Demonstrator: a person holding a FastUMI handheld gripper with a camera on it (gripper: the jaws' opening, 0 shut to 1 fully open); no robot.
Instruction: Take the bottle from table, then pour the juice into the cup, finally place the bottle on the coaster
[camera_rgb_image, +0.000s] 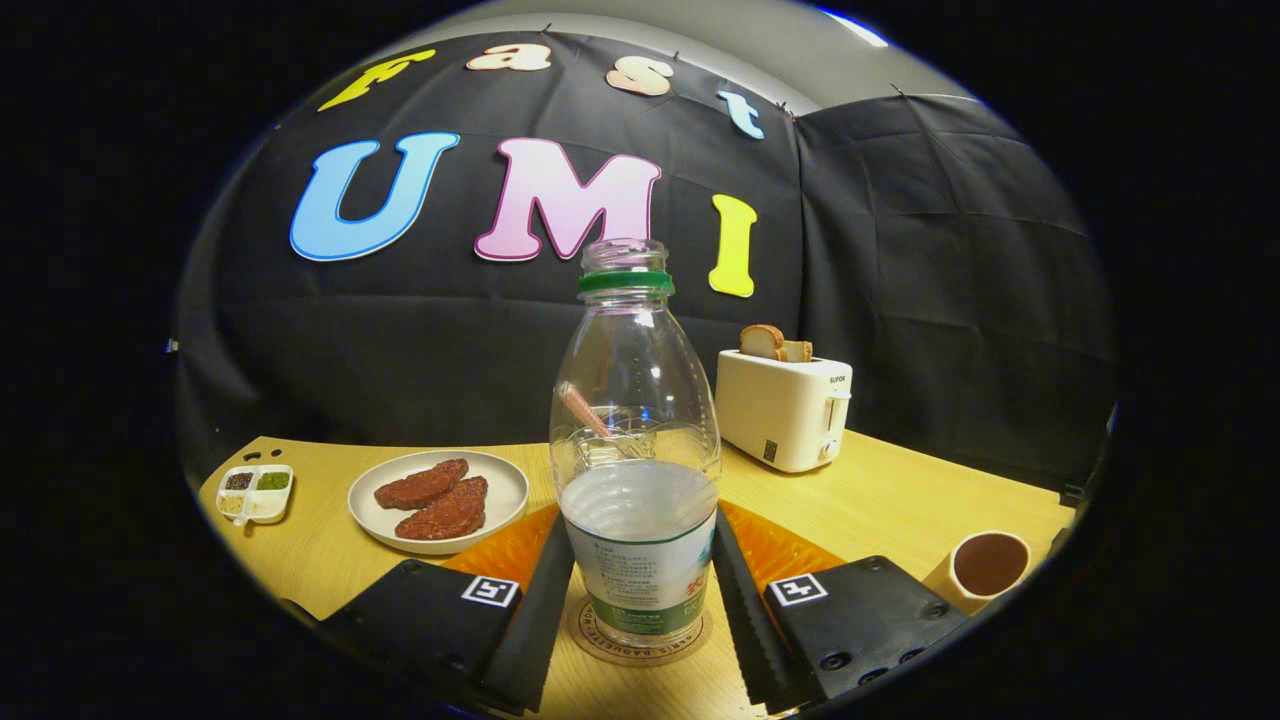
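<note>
The gripper (640, 610) has its two fingers set apart to about the width of the bottle (636, 450), one finger on each side of its lower body. Each inner edge lies right against the labelled part; whether both press on it or merely flank it cannot be told from this view.

The bottle stands upright between the fingers on a round coaster (640, 640), whose printed rim shows just past the bottle's base, with the near part cut off between the fingers. The bottle is clear, uncapped, with a green ring at the neck, and appears nearly empty. A pinkish stick-like shape is seen through its upper body; what it is cannot be made out. An orange mat (770, 550) lies under and behind the coaster, largely covered by the fingers and bottle.

On the desk (880, 500): one cup (985, 568) of dark liquid, near the desk's right edge, beyond the right finger; one toaster (783, 408) towards the back edge, holding two bread slices (772, 342); one plate (438, 500) to the left of the bottle, bearing two reddish-brown meat pieces (435, 498); one small divided dish (256, 492) near the left edge, with four compartments of seasonings.
</note>
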